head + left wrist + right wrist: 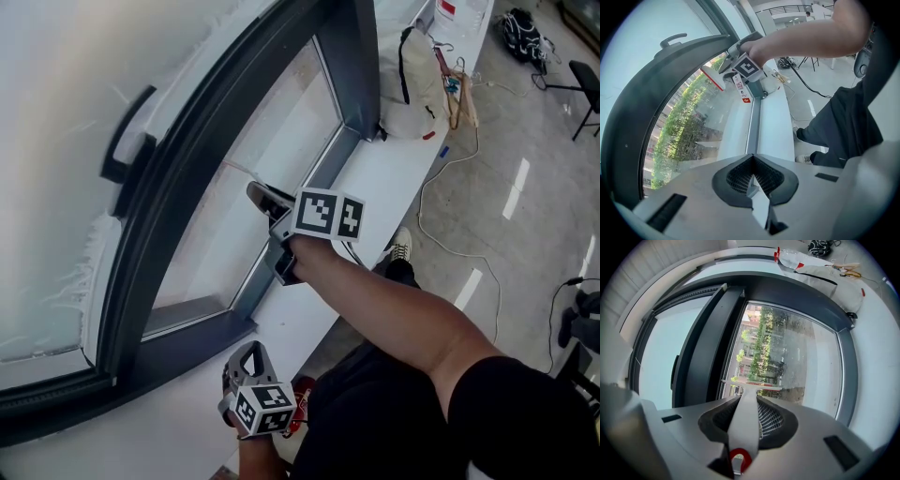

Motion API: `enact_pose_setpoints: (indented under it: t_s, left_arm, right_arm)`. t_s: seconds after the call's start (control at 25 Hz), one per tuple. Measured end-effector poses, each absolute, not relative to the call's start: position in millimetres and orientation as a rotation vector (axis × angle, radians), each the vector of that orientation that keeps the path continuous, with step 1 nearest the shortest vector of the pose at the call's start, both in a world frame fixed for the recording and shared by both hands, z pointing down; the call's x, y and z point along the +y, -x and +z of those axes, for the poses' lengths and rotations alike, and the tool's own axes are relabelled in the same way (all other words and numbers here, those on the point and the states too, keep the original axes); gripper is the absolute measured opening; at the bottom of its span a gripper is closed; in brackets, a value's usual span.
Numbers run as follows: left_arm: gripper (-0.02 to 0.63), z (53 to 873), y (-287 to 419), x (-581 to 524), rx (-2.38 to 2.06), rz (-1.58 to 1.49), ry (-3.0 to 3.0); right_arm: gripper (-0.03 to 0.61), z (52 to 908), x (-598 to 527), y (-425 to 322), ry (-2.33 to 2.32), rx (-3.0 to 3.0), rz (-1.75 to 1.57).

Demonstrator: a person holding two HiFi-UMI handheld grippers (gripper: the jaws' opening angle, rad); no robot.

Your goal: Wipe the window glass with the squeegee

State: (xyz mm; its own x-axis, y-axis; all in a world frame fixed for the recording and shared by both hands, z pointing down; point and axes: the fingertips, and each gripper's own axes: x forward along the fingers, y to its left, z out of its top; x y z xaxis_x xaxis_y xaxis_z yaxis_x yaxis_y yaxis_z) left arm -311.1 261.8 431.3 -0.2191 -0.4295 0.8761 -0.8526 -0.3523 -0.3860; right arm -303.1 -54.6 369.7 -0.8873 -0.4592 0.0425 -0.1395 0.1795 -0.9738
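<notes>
The window glass (pixel 272 122) is a pane in a dark grey frame (pixel 352 66). My right gripper (pixel 269 200) is shut on the white handle of the squeegee (pixel 744 420), which has a red hanging hole at its end. The squeegee blade (pixel 751 386) lies against the lower part of the glass (pixel 797 352). In the left gripper view the squeegee (pixel 713 78) shows white and red with a tag hanging from it. My left gripper (pixel 249 361) rests low near the white sill, away from the pane, its jaws (pixel 752 159) shut with nothing between them.
A white sill (pixel 375 178) runs under the window. At its far end lie a beige bag (pixel 417 80) and a clear bottle (pixel 787 256). A black window handle (pixel 127 141) sticks out at the left. A cable (pixel 450 187) trails over the floor on the right.
</notes>
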Motion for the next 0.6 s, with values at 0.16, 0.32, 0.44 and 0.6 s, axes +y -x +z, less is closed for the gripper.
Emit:
enact_pose_setpoints:
  t_s: [0.16,0.32,0.44,0.6]
  left_arm:
    - [0.0,429,308,264,-1.514,1.589,-1.682]
    - [0.0,429,309,269,-1.518,1.586,-1.672]
    - [0.0,429,312,272,-1.518,1.581,-1.661]
    - [0.0,432,315,273,-1.518,1.58,-1.651]
  right_arm:
    - [0.087,372,-40,311,0.553,2.207,-1.789]
    - [0.087,375,-27,322,0.526,2.219,-1.811]
    - [0.087,375,-23,327,0.514,2.224,-1.818]
    - [0.087,376,-25,330,0.512,2.222,-1.819]
